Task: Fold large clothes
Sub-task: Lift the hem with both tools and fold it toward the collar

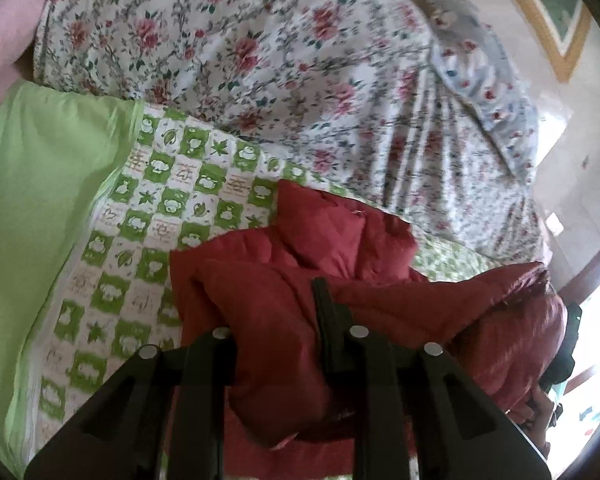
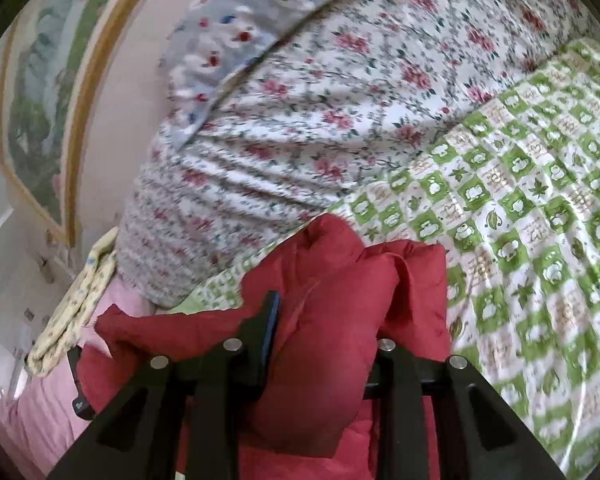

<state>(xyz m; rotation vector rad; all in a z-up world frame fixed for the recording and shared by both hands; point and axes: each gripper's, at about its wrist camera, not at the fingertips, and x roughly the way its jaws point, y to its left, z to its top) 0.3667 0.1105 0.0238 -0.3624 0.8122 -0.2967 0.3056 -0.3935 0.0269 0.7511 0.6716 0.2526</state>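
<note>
A puffy red jacket [image 1: 292, 240] lies bunched on a green-and-white checked sheet [image 1: 140, 200]. In the left wrist view my left gripper [image 1: 276, 312] is shut on a thick fold of it. The right finger [image 1: 326, 312] shows, and red fabric covers the left one. In the right wrist view the same red jacket [image 2: 340, 264] fills the jaws of my right gripper [image 2: 324, 320], which is shut on another fold. Only its left finger [image 2: 270, 320] shows. The jacket's cloth stretches sideways between the two grips.
A floral quilt [image 1: 240, 60] is heaped behind the jacket, with a grey-blue flowered pillow [image 1: 480, 80] on it. Plain light green bedding [image 1: 40, 180] lies to the left. A framed picture [image 2: 40, 100] hangs on the wall. A yellow patterned cloth [image 2: 72, 312] lies on pink bedding [image 2: 40, 420].
</note>
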